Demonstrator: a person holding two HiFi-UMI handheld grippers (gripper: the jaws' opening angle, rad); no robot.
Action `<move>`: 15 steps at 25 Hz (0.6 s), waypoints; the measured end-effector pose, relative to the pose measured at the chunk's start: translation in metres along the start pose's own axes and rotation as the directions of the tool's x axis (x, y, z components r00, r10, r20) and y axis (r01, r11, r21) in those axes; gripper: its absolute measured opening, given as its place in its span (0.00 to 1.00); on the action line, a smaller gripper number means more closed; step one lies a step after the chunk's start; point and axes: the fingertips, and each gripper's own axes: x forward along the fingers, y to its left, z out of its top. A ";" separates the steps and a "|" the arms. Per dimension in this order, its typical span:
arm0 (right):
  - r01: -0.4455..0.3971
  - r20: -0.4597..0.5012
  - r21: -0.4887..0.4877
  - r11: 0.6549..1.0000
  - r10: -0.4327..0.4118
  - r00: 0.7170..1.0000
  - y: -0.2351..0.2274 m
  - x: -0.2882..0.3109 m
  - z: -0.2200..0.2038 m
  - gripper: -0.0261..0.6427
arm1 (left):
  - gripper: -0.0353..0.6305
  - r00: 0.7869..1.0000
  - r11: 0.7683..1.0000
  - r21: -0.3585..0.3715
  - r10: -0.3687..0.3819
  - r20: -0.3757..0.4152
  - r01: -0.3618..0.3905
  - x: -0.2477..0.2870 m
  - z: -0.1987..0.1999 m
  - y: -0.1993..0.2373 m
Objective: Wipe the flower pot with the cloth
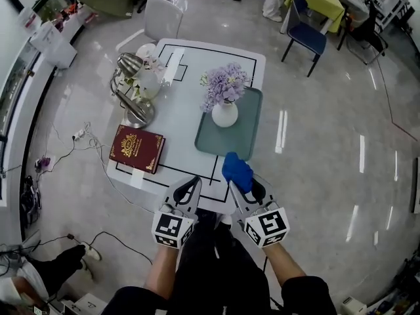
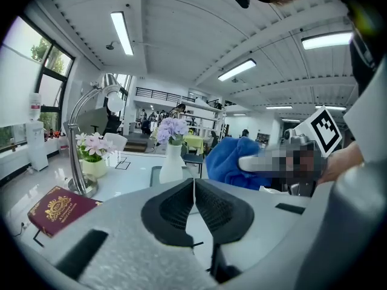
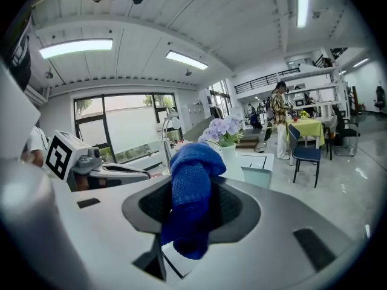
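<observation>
The white, rounded ceramic flower pot (image 1: 224, 115), filled with purple blossoms, is seen standing upright on a pale green rectangular tray (image 1: 252, 140), which is set toward the right side of the white surface (image 1: 177, 120). The pot is touched by nothing, so wiping is judged not yet begun. Near the front edge of the surface, apart from the pot, a blue knitted cloth (image 1: 237, 170) is clamped between the jaws of the right hand-held gripper (image 1: 244, 188). It is bunched so that a soft pad projects forward, presumably to meet the pot's wall. The left hand-held gripper (image 1: 187, 192) is held just beside it, jaws pressed together on nothing, probably kept free to steady the pot. Farther left, a dark red book (image 1: 136, 148) and a chrome desk lamp (image 1: 128, 90) are placed well apart from the tray.
</observation>
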 end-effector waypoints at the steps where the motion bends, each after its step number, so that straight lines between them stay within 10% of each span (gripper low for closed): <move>1: -0.002 0.005 -0.002 1.000 0.002 1.000 0.001 -0.007 0.000 0.25 | 0.08 1.000 1.000 0.005 0.001 0.006 -0.001 -0.003 0.003 -0.006; 15: -0.056 0.016 -0.007 0.998 0.056 0.998 0.023 -0.038 0.000 0.25 | 0.08 0.999 1.000 0.021 0.021 0.048 -0.022 -0.024 0.016 -0.037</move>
